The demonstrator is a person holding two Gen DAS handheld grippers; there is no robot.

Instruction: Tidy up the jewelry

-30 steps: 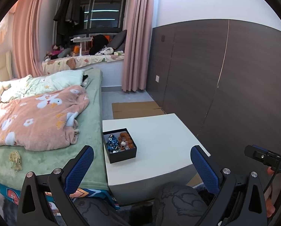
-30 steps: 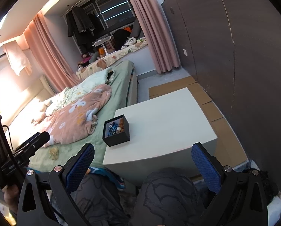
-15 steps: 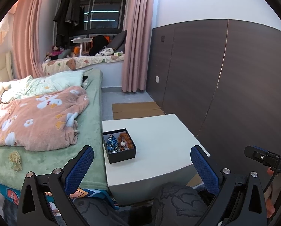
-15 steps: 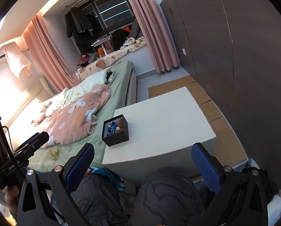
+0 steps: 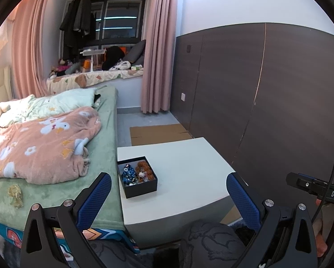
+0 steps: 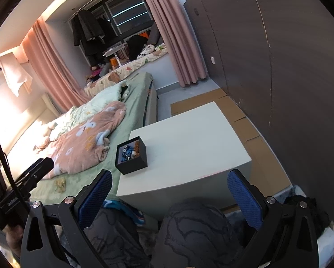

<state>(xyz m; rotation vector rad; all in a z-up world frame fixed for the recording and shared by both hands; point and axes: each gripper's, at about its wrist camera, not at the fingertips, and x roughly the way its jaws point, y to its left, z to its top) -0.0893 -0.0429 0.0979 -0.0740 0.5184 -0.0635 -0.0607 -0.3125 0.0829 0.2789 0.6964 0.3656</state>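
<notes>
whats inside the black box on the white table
The black box holds a blue beaded piece beside a brown-orange one, with small pale bits between. Anything beneath that pile is covered.

Box on desk, at desk's near-left corner, just beside bed edge. Jewelry inside box. Bed left of desk, touching its side. Blanket on bed, pillow behind blanket. Cardboard on floor behind desk. Panelled wall right of desk. Curtain behind cardboard, at wall's far end. Window seat behind bed. Knee before desk, between tool fingers.
</notes>
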